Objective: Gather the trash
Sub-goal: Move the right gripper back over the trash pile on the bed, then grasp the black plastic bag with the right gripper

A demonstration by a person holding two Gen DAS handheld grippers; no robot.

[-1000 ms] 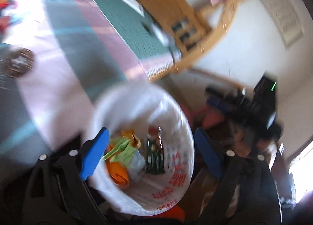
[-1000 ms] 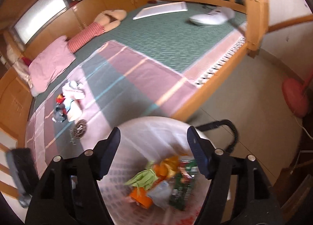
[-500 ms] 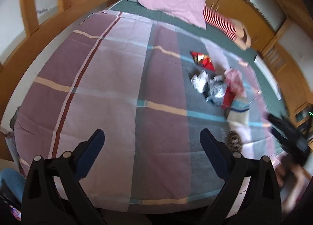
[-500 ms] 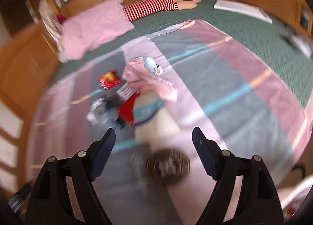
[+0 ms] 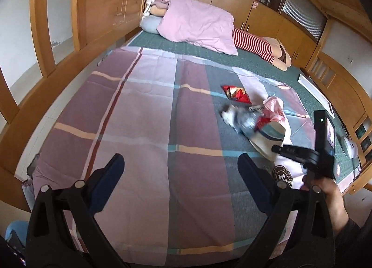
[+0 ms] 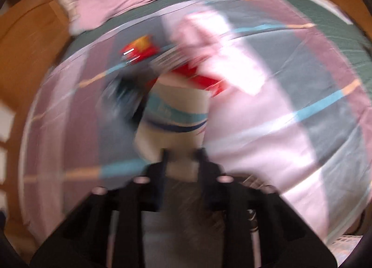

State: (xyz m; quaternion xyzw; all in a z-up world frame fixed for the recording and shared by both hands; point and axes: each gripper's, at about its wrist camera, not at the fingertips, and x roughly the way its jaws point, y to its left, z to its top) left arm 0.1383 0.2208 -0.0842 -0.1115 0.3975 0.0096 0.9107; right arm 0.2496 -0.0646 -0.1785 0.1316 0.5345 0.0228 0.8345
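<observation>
Trash lies on a plaid bedspread (image 5: 144,128): a red snack wrapper (image 5: 236,93), a crumpled grey-white wrapper (image 5: 237,116), a pink plastic bag (image 5: 274,109) and a cream paper cup (image 5: 270,139) with a teal band and a round brown lid (image 5: 281,176). My left gripper (image 5: 181,186) is open and empty above the near bedspread. My right gripper (image 6: 182,156) shows blurred, its fingers close together at the cup's lid end (image 6: 172,128). It also shows in the left wrist view (image 5: 302,154), over the lid.
A pink pillow (image 5: 197,23) and a striped doll (image 5: 255,45) lie at the bed's head. Wooden bed rails (image 5: 58,23) run along the left. A white flat board (image 5: 316,95) lies on the green mat at right.
Both grippers swung from the white trash bin to the bed. The right gripper dropped onto the paper cup and its fingers narrowed from wide open.
</observation>
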